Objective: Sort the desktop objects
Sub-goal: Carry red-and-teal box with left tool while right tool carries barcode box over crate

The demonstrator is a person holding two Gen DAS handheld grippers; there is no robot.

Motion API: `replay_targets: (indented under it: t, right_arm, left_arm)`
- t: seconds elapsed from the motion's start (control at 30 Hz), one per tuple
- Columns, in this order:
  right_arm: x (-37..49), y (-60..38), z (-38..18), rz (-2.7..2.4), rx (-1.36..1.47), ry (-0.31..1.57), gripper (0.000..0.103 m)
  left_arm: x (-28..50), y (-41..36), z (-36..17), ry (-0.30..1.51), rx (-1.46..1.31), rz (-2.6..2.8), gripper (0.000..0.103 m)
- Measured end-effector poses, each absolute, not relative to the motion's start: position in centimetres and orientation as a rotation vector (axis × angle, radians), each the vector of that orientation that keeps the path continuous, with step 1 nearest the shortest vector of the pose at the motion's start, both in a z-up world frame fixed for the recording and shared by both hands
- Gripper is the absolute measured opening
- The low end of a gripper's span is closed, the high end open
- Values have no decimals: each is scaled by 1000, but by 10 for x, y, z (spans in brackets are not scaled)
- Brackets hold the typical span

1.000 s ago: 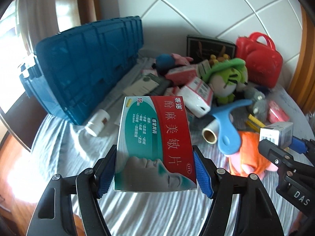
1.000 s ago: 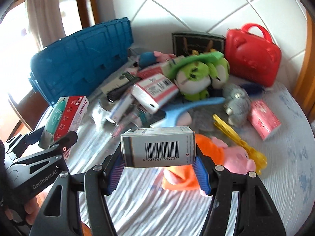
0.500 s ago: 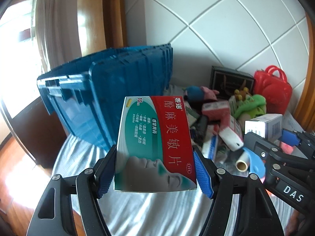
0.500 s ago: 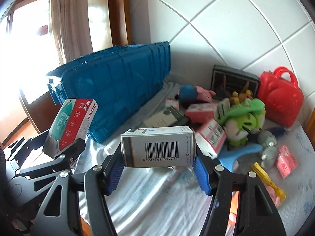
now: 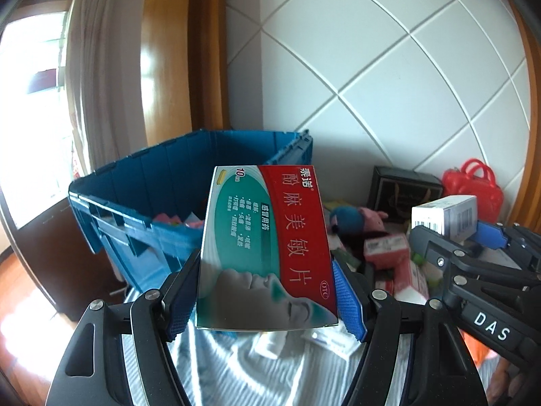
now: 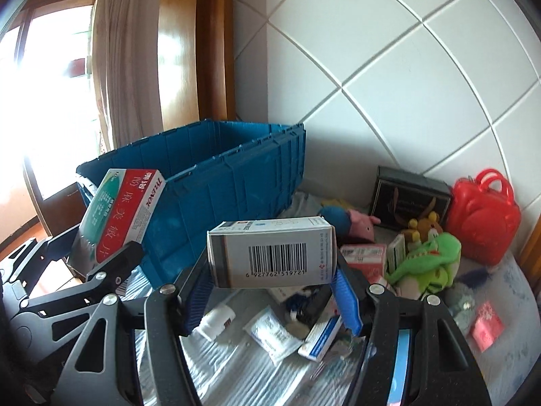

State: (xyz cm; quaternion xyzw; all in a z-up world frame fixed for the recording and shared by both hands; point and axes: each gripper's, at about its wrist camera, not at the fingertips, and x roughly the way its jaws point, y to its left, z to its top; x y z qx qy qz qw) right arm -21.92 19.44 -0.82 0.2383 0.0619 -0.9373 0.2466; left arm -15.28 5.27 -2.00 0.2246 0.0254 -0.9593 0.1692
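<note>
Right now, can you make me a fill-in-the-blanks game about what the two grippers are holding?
1. The left hand-held gripper is shut on a red and ____ medicine box.
2. The white box in the right hand-held gripper shows a black ____ on its side.
3. The big crate by the curtain is ____ in colour.
4. The little handbag by the wall is ____.

Missing words: green, barcode, blue, red

The blue crate [image 5: 189, 203] shows only a sliver of its inside over the near rim — pink and pale scraps too small to name — and the medicine box [image 5: 267, 247] covers its right end. Behind that box, the clutter beside the crate is blurred. In the right wrist view, the barcode box [image 6: 274, 253] hides the packets behind it — their print is unreadable.
</note>
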Motion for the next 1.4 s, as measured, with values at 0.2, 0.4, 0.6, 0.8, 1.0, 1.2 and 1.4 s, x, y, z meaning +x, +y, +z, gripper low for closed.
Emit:
replay_targets:
  t: [0.2,0.4,0.6,0.8,1.0,1.2,1.4]
  right_arm:
    - [-241,185,9,-2564,626,171,63]
    - [-250,159,22,-2568,588,173,63]
    - [-261,105,29,-2581,565,144,63]
    - [-272,25,36,-2570,567,74,63]
    - [-287,-50,38,-2591,599,59,63]
    - [-312,-90,24,-2624,695,70,63]
    - [-325,-106,14,-2650,772,123,63]
  left_arm:
    - [-161,30,1,105,560,-2698,71]
    - [-173,-8,16,114,530,-2687,71]
    - [-194,-71,22,120,551,-2693,71]
    - [-215,-152,27,85,572,-2702,71]
    - [-254,-217,27,44,634,-2717,71]
    - [-291,-261,17,60,711,-2700,71]
    - [-310,-279,5,155,837,-2724,71]
